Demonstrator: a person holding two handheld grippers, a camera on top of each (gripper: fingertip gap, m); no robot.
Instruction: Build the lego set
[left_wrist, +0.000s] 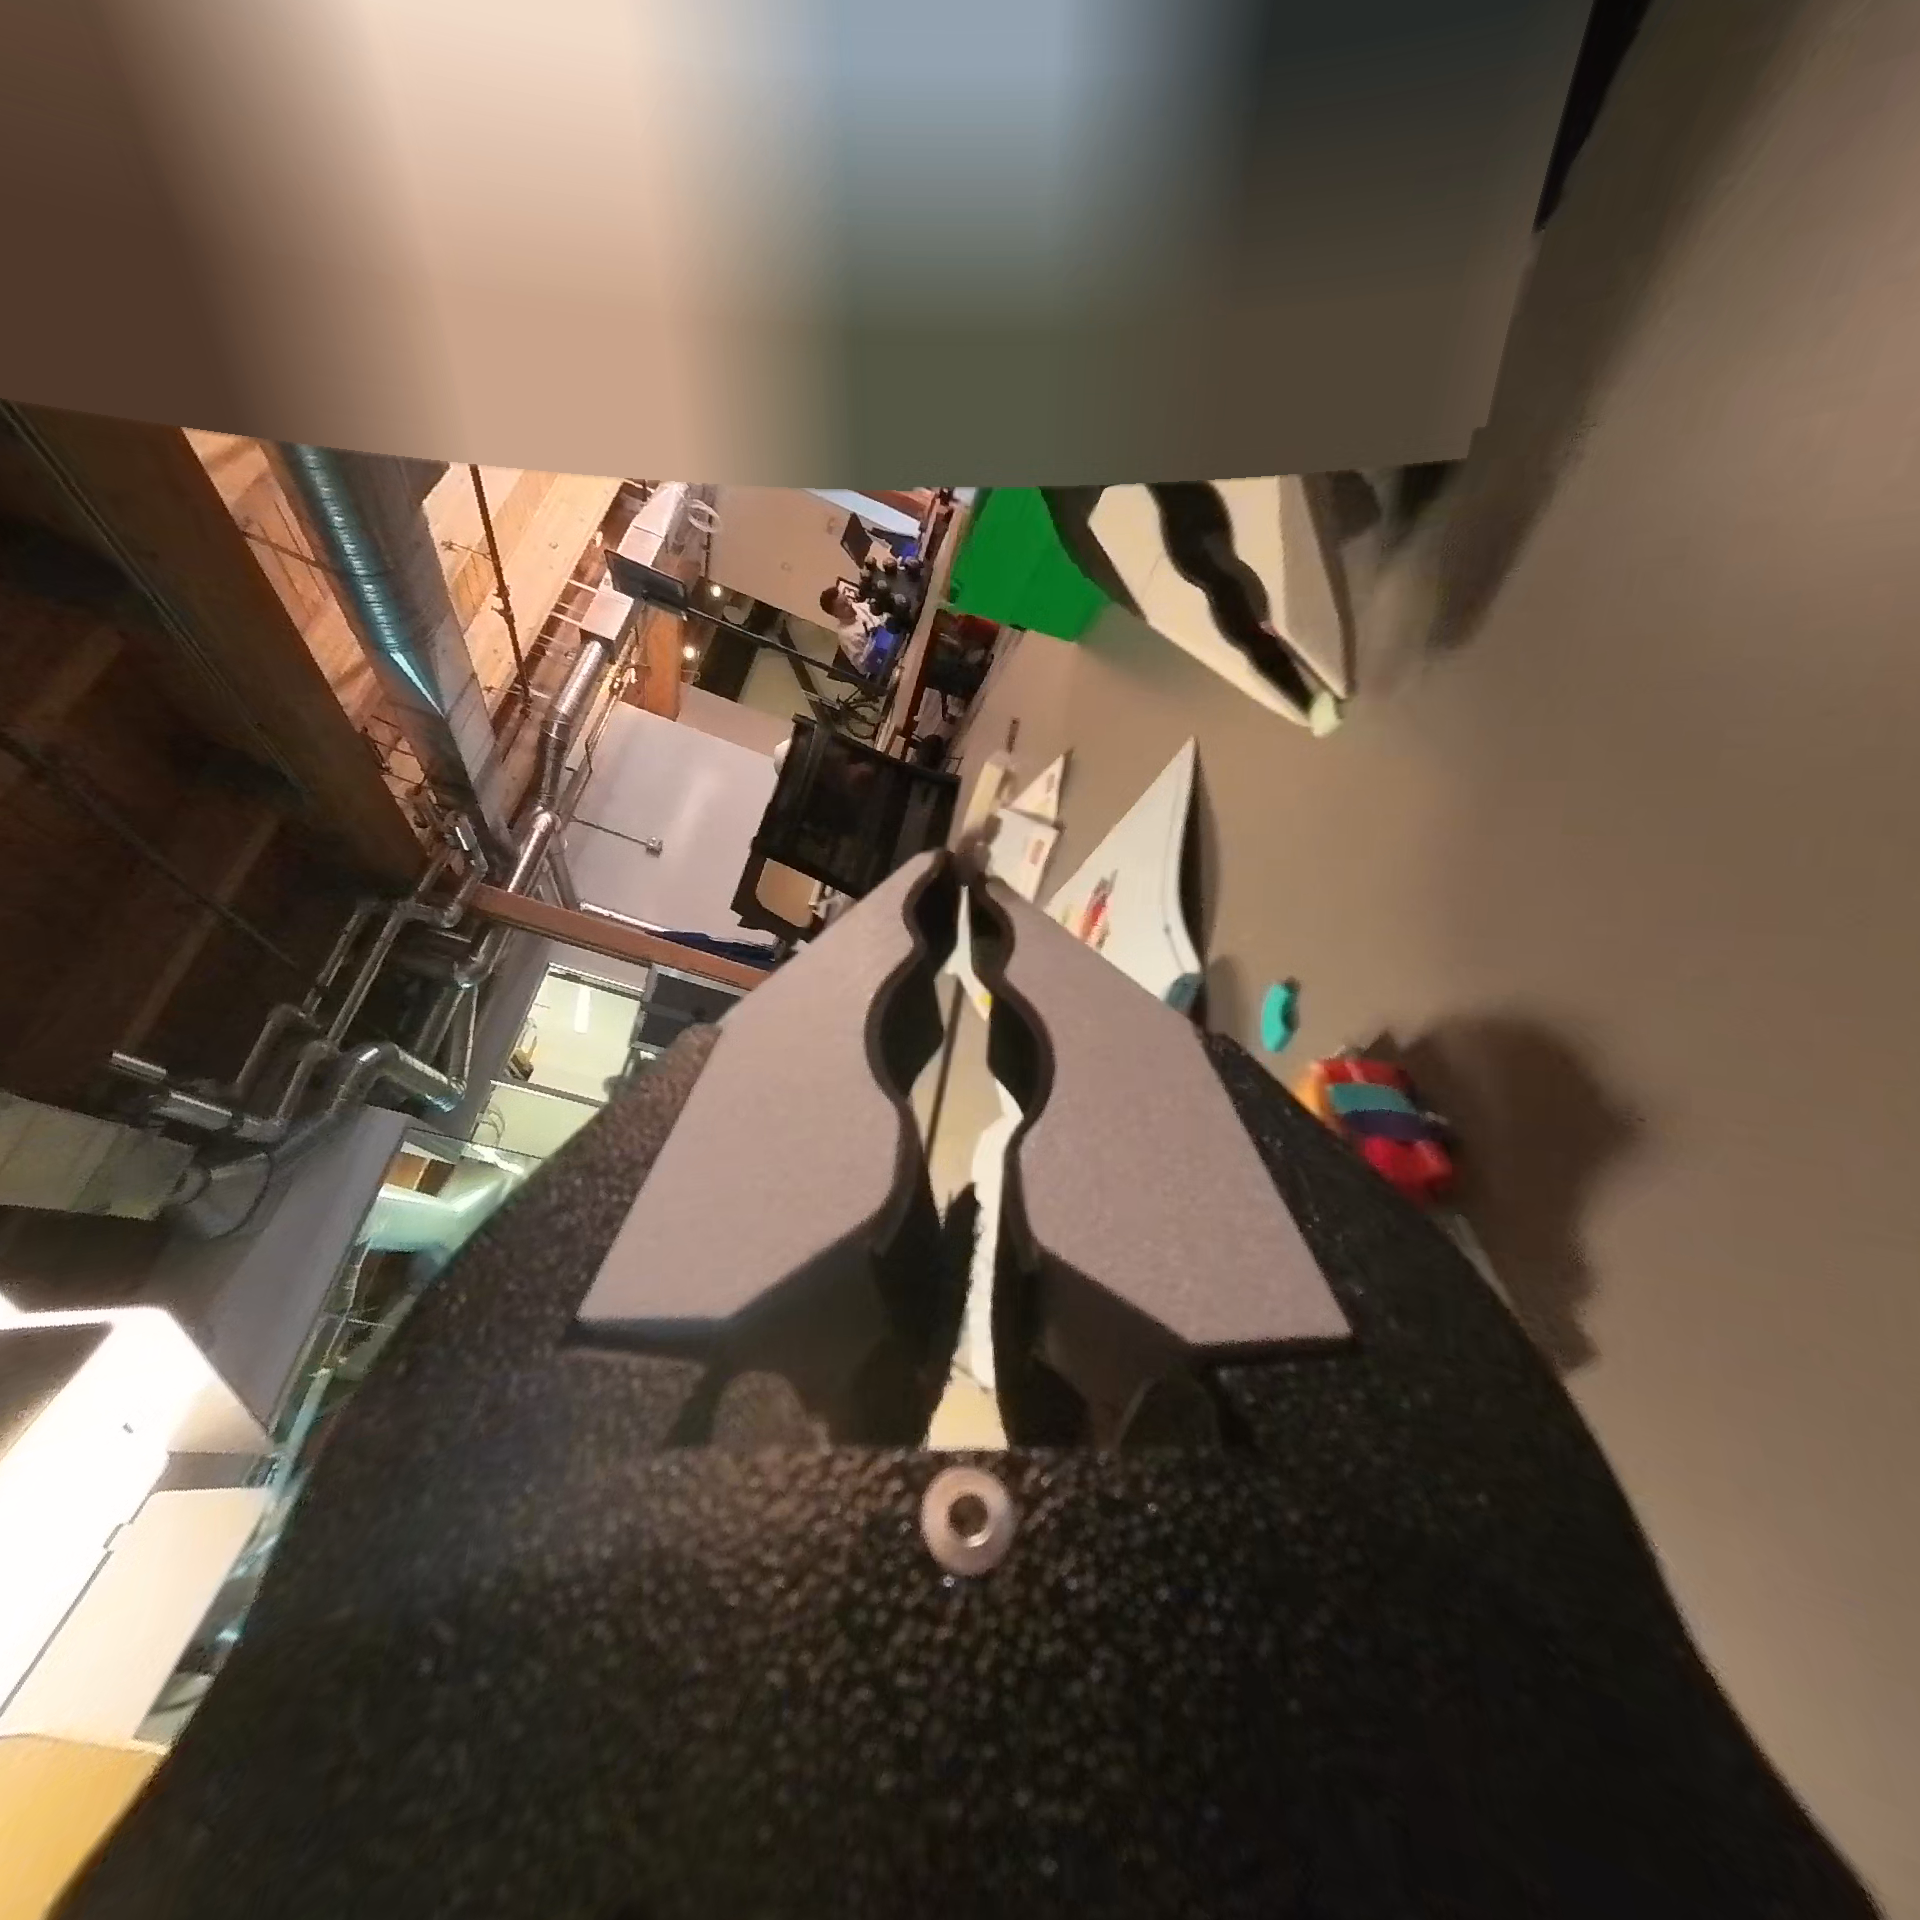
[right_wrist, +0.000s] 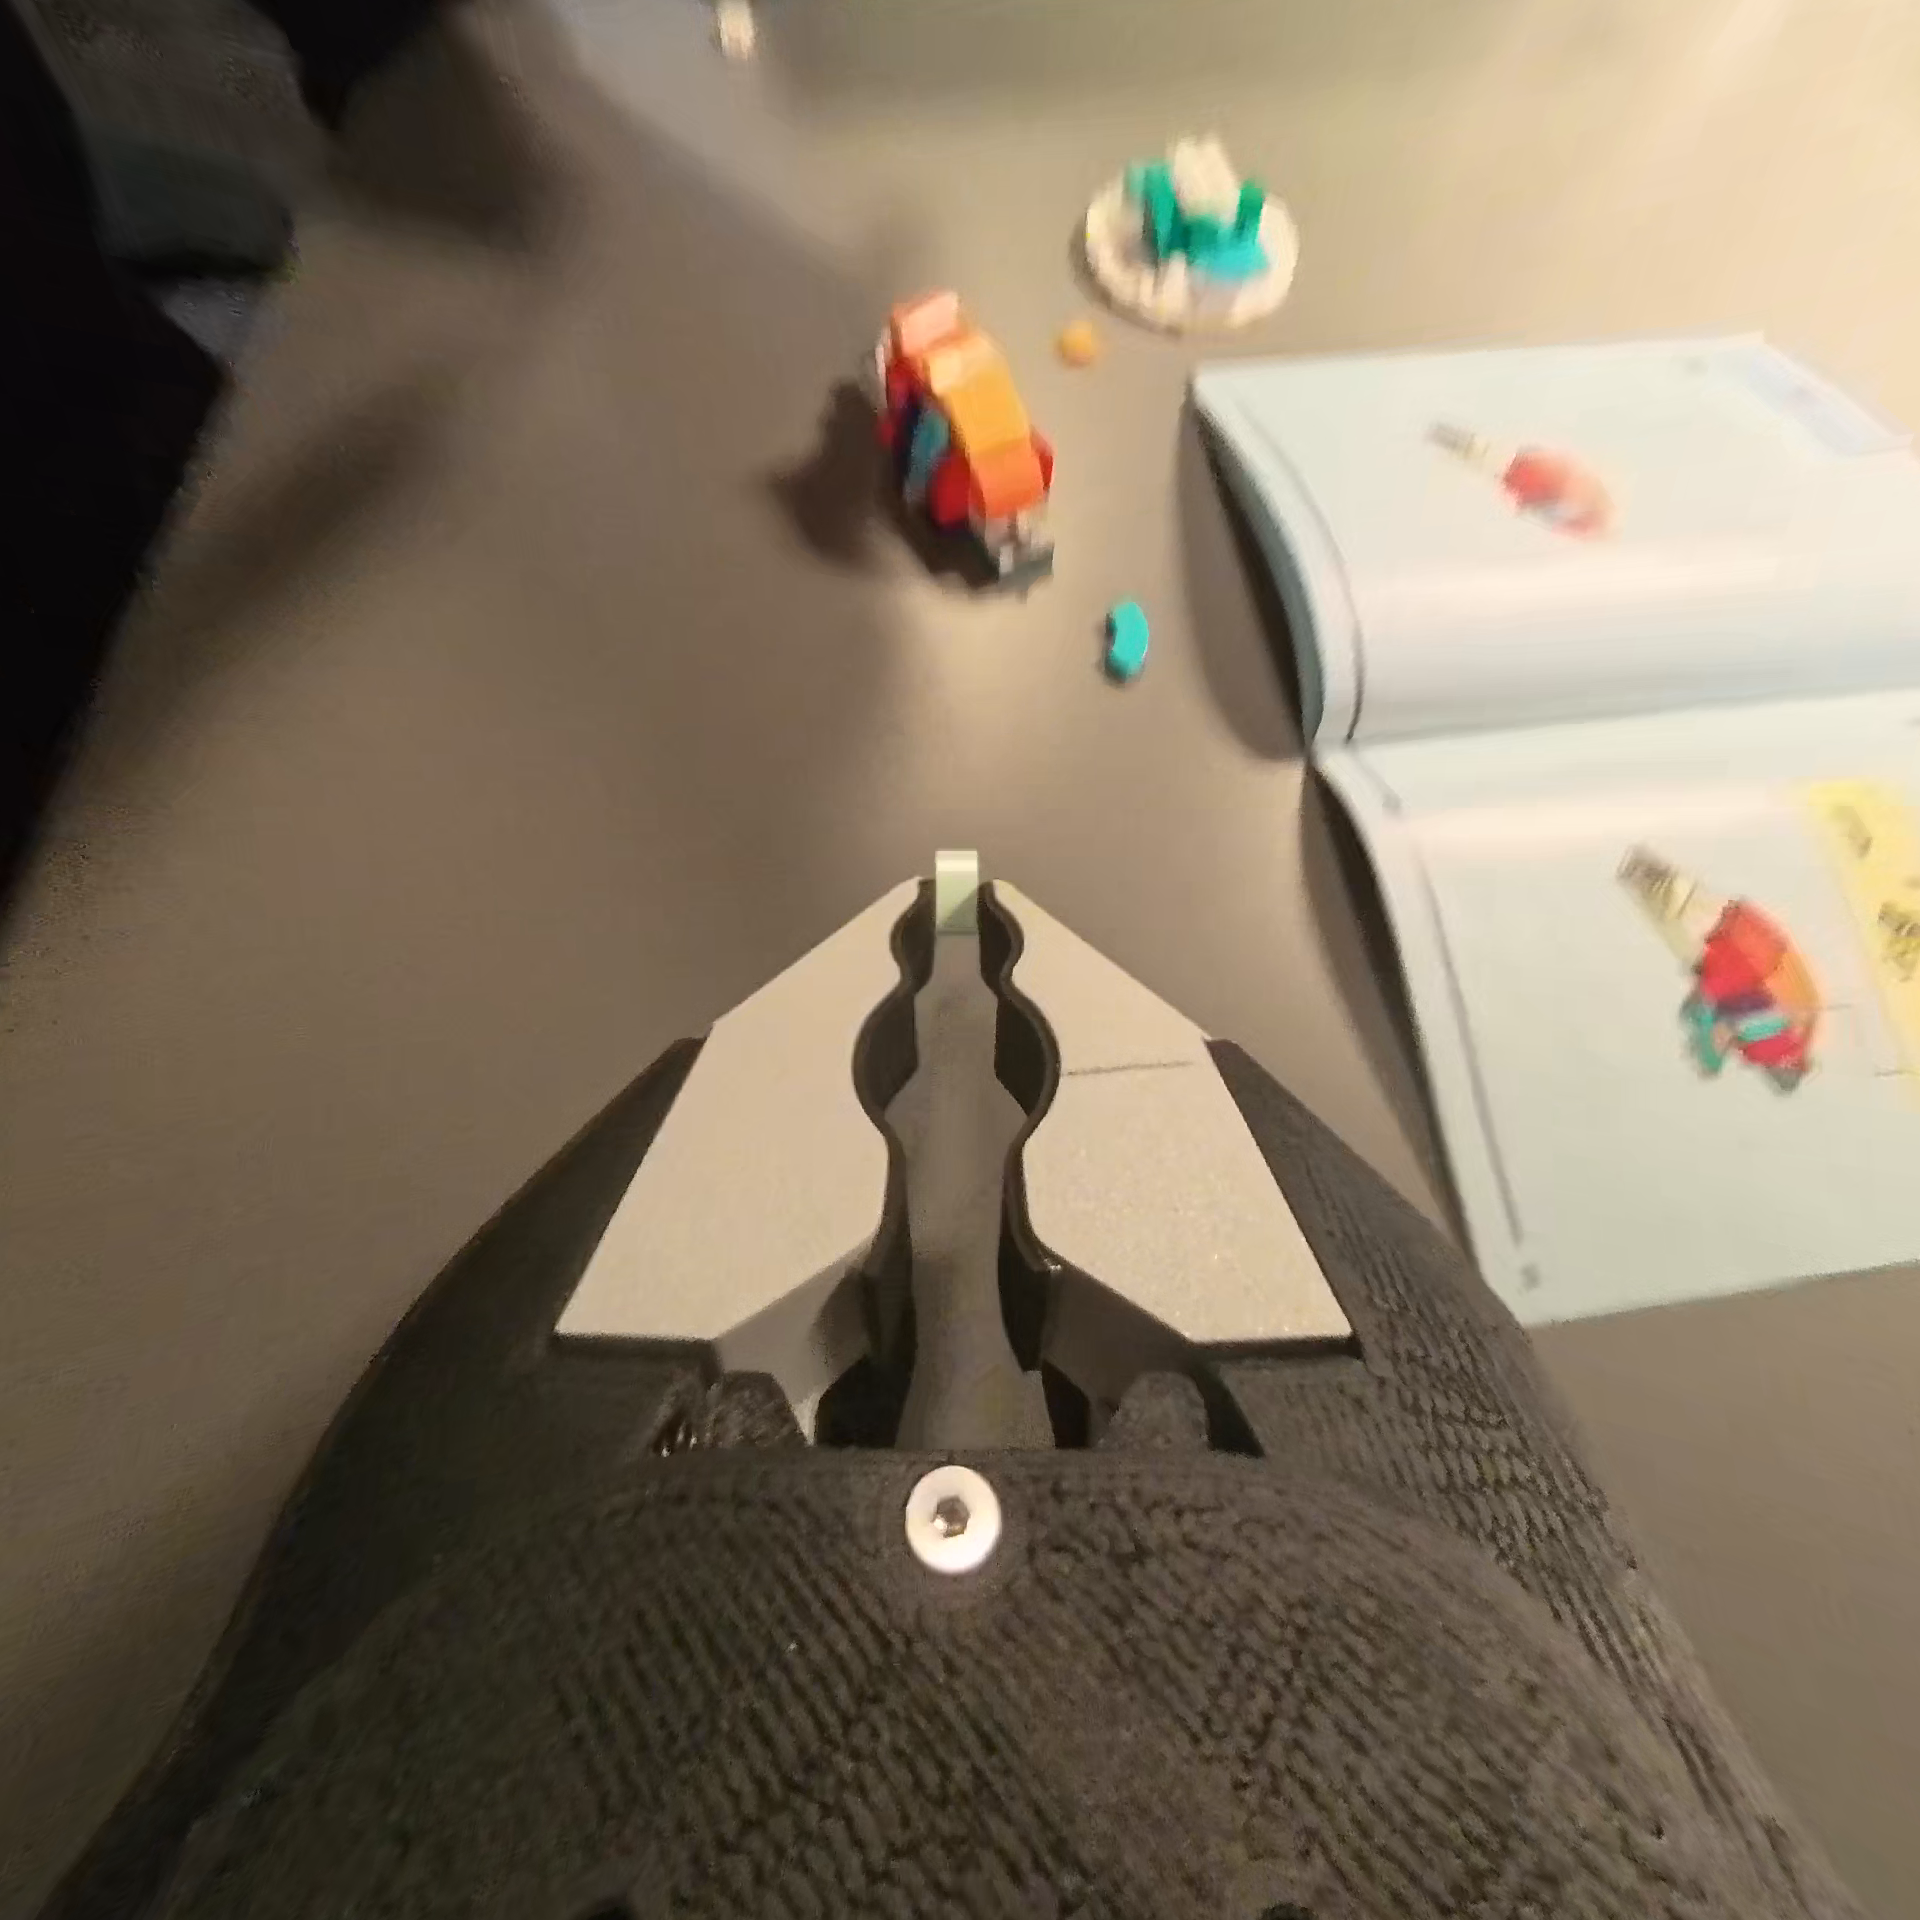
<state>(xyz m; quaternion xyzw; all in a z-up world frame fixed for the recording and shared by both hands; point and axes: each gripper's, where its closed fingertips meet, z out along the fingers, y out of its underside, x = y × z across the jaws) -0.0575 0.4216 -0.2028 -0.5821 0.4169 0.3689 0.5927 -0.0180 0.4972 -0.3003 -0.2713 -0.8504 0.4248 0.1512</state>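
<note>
Right gripper (right_wrist: 958, 883) jaws are pinching a pale brick (right_wrist: 956, 885); left gripper (left_wrist: 958, 873) jaws are pressing together, empty. Orange model (right_wrist: 961, 442), upper centre, is looking mostly built; loose teal piece (right_wrist: 1127, 642) is waiting.

A matte grey-brown counter (right_wrist: 520, 727) is filling the right wrist view, warm light spreading evenly across it. In the tilted left wrist view, the room is opening up beyond the counter's edge: silver ducts (left_wrist: 364, 582) and bundled pipes (left_wrist: 343, 1081) are running along a wooden ceiling (left_wrist: 156, 727), a pale wall (left_wrist: 675, 790) is standing behind them, and a bright green panel (left_wrist: 1013, 566) is showing farther back. A person (left_wrist: 850, 623) is sitting far off.
</note>
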